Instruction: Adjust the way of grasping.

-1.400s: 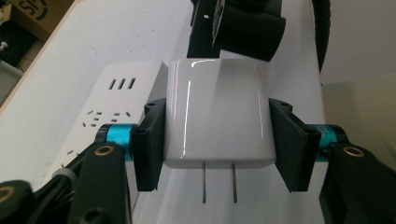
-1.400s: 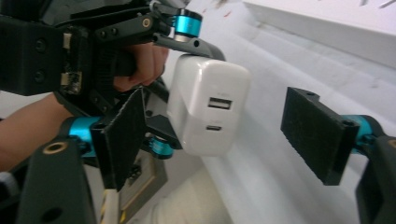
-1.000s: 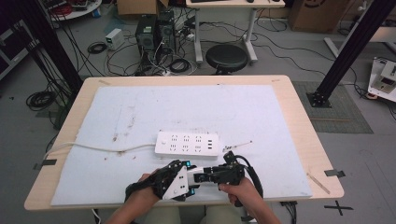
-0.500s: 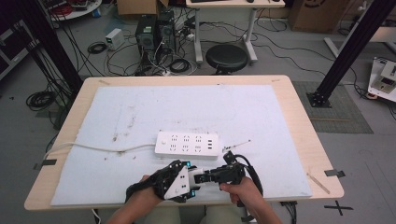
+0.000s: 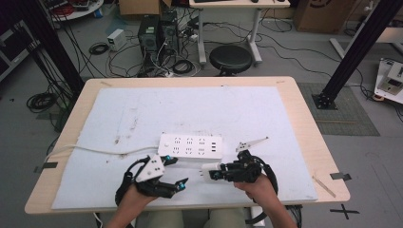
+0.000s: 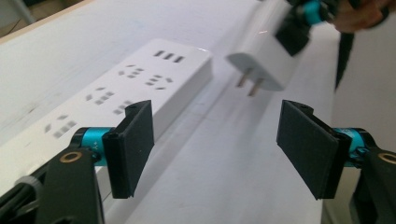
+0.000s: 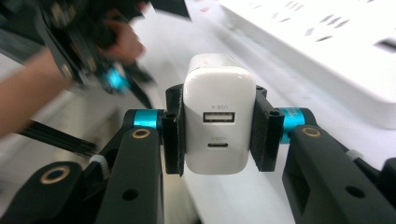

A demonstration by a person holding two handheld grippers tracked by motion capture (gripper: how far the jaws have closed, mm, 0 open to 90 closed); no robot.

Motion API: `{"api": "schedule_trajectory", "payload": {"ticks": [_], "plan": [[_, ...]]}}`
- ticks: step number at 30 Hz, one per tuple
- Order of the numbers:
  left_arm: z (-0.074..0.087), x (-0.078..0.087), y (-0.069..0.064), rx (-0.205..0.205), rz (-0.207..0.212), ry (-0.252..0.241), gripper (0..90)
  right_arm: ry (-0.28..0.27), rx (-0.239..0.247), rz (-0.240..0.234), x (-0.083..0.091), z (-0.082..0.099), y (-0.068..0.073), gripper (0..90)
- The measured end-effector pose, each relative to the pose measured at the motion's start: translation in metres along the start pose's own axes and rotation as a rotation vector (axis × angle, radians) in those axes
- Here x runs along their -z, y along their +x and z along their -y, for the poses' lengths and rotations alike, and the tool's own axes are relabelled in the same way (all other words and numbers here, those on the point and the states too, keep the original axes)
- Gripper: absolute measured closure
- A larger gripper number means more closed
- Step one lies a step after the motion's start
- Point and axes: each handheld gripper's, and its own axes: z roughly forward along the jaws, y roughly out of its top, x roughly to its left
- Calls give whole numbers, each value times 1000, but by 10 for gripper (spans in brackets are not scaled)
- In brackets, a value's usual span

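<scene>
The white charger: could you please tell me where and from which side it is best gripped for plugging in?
Grip the white charger across its two flat side walls, coming from the port end, as the right tongs do. That leaves the prongs free, facing the power strip.

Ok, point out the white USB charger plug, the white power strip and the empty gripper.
white USB charger plug [image 7: 215,112], right gripper view, port face.
white power strip [image 5: 191,145], high view, socket top.
left gripper [image 6: 215,144], left gripper view, between jaws.

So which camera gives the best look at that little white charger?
The right gripper view: the charger sits close, clamped between the jaws, ports facing the camera. The left gripper view shows its two prongs, blurred. The high view shows a small white block at the right gripper.
</scene>
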Motion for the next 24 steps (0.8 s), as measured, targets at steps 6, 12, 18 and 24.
{"api": "schedule_trajectory", "payload": {"ticks": [6,12,18,24], "plan": [[6,16,17,91,-102,-41,252,37,86,133,19,-5,4,636],[11,27,24,125,-139,-62,252,78,121,228,39,-10,2,636],[15,32,26,138,-148,-67,252,192,204,350,54,-17,1,636],[12,38,28,141,-160,-74,252,267,268,420,67,-22,-1,635]]}}
